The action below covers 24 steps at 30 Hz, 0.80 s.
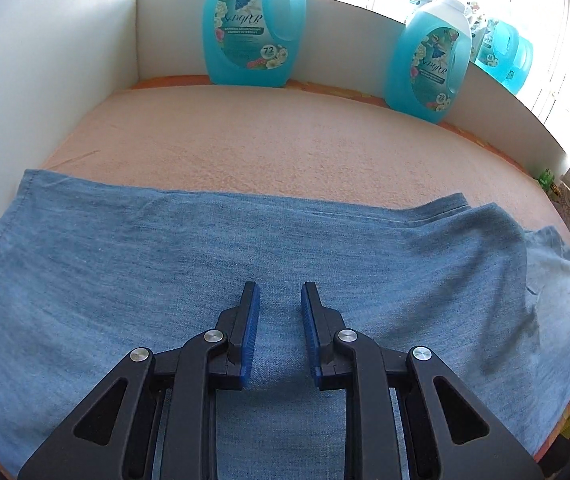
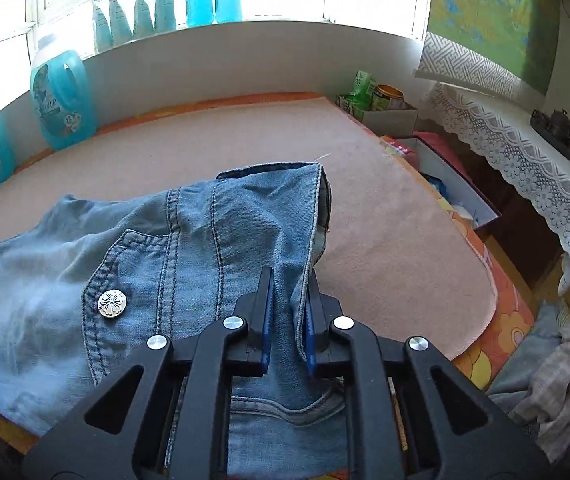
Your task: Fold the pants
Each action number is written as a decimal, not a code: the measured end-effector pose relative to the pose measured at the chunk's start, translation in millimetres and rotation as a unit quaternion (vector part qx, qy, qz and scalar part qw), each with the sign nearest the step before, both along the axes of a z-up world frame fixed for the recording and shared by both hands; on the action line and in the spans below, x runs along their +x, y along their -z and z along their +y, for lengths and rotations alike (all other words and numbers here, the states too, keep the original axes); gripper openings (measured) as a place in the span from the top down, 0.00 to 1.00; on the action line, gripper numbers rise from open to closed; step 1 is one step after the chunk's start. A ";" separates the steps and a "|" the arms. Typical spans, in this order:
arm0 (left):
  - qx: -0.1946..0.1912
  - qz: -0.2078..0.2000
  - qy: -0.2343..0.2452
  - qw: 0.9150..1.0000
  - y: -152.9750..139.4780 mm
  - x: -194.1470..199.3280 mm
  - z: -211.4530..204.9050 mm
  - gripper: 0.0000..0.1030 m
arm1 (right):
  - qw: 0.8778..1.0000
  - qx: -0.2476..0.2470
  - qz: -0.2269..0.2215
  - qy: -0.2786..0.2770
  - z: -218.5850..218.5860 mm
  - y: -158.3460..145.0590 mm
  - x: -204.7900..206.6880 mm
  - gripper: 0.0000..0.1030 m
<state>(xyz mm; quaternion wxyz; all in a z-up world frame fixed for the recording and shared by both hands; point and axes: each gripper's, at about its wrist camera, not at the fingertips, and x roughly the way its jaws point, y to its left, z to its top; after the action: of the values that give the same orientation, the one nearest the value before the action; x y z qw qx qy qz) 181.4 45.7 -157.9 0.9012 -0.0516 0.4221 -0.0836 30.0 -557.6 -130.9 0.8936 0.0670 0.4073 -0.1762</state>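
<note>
Light blue denim pants (image 1: 165,248) lie across the peach-covered table (image 1: 265,136); the left wrist view shows a flat leg section. My left gripper (image 1: 281,286) hangs just over this leg, its blue pads a narrow gap apart with nothing between them. The right wrist view shows the pants' top end (image 2: 205,220), with a pocket flap and a silver button (image 2: 112,303). My right gripper (image 2: 289,276) is shut on the waistband edge (image 2: 317,200), and a fold of denim is pinched between its pads. The waistband rises a little off the table.
Two blue detergent jugs (image 1: 253,24) (image 1: 429,60) stand at the back against a white panel (image 1: 45,60). Off the table's right edge are an open box (image 2: 445,176), a lace-covered shelf (image 2: 525,152) and a heap of clothes (image 2: 545,360).
</note>
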 end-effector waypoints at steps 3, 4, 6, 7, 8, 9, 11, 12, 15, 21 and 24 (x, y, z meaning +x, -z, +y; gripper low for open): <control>0.008 -0.001 0.007 1.000 -0.1 -1.8 -1.1 0.81 | 0.999 0.020 0.025 -0.010 -10.1 6.4 0.3 0.77; 0.011 -0.002 0.008 1.000 -0.1 -0.9 -2.5 0.81 | 0.999 0.037 0.017 -0.015 -15.4 0.6 -2.2 0.76; 0.013 -0.003 0.008 1.000 -0.2 0.0 -4.6 0.81 | 0.998 0.054 -0.004 -0.027 -23.6 -15.5 -6.7 0.68; 0.014 -0.004 0.007 1.000 0.1 0.3 -5.2 0.81 | 0.998 0.053 -0.016 -0.035 -26.3 -24.1 -6.7 0.57; 0.016 -0.004 0.008 1.000 0.4 0.5 -5.5 0.81 | 0.998 0.050 -0.024 -0.041 -28.9 -31.0 -4.6 0.49; 0.016 -0.004 0.007 1.000 0.4 1.6 -6.9 0.81 | 0.997 0.051 -0.030 -0.048 -31.6 -35.6 1.2 0.33; 0.017 -0.005 0.006 1.000 0.6 2.2 -7.2 0.81 | 0.996 0.058 -0.034 -0.050 -43.2 -35.8 15.8 0.27; 0.017 -0.005 0.006 1.000 0.9 2.1 -7.8 0.81 | 0.997 0.060 -0.028 -0.047 -50.4 -31.7 26.3 0.27; 0.020 -0.005 0.004 1.000 1.1 1.6 -9.3 0.81 | 0.998 0.060 0.003 -0.026 -69.4 -12.5 55.5 0.27; 0.029 -0.004 0.001 1.000 -2.1 -1.8 -7.9 0.81 | 0.998 0.026 -0.018 -0.053 -48.0 -23.3 80.3 0.27; 0.033 -0.009 -0.002 0.999 -5.5 -5.2 -6.4 0.81 | 0.992 0.027 -0.030 -0.120 -13.5 -42.1 98.7 0.27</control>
<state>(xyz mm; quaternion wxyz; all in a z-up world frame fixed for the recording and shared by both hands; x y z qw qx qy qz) 176.2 39.3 -152.4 0.9063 -0.0216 0.4164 -0.0684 128.7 -571.1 -88.8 0.9181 0.0472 0.3896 -0.0549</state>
